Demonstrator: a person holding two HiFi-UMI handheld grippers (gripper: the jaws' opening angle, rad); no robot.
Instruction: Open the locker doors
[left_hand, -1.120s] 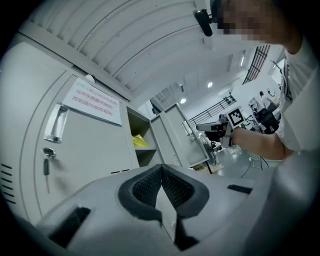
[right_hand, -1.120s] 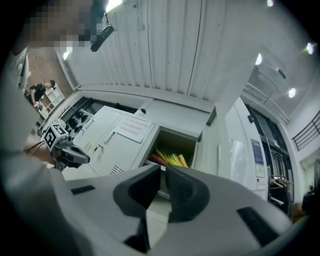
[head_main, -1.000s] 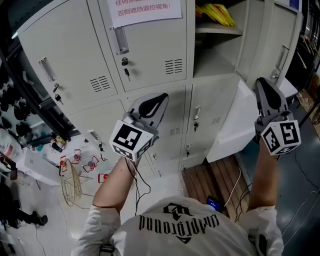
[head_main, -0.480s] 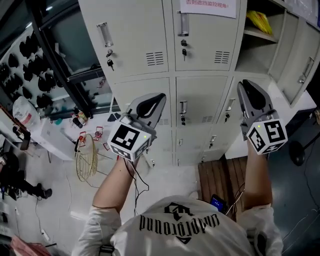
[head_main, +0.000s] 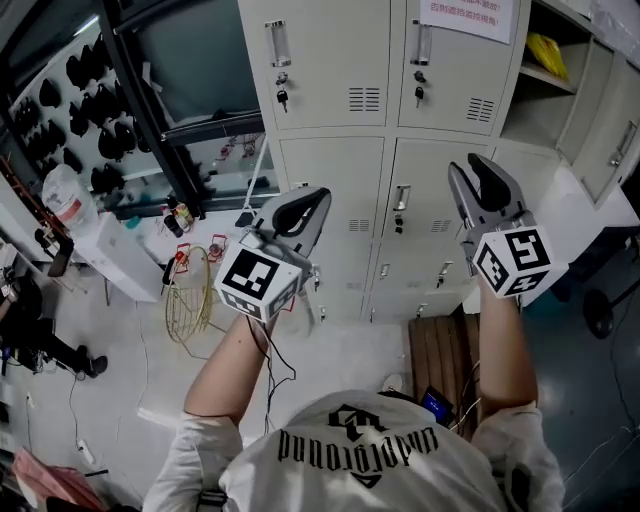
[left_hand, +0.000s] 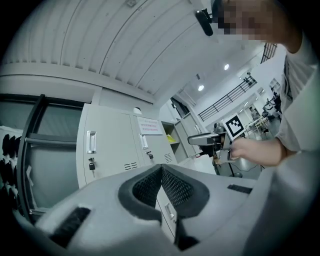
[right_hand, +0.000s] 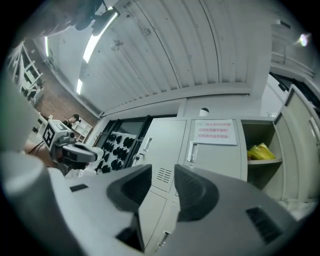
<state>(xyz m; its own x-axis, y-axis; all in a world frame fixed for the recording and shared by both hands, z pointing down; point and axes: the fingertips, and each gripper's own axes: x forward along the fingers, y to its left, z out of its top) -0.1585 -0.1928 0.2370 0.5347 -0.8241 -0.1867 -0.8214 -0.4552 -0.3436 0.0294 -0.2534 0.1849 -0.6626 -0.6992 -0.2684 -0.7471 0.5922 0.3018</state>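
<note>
Well clear of the lockers (head_main: 340, 70) hang left gripper (head_main: 320, 196) (closed) and right gripper (head_main: 468, 166), just opening, empty.

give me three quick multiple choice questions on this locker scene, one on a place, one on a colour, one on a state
1. Where is the flat yellow packet?
A. on a shelf in the open grey metal locker
B. on the floor
C. on the locker's roof

2. What colour is the print on the white paper notice?
A. blue
B. red
C. green

3. How do the grey right tongs stand?
A. shut on the packet
B. pressed together, empty
C. apart, empty

1 A: it lies on the open compartment's shelf.
2 B: red lines show on the sheet.
3 C: they have just been opening, nothing between them.
</note>
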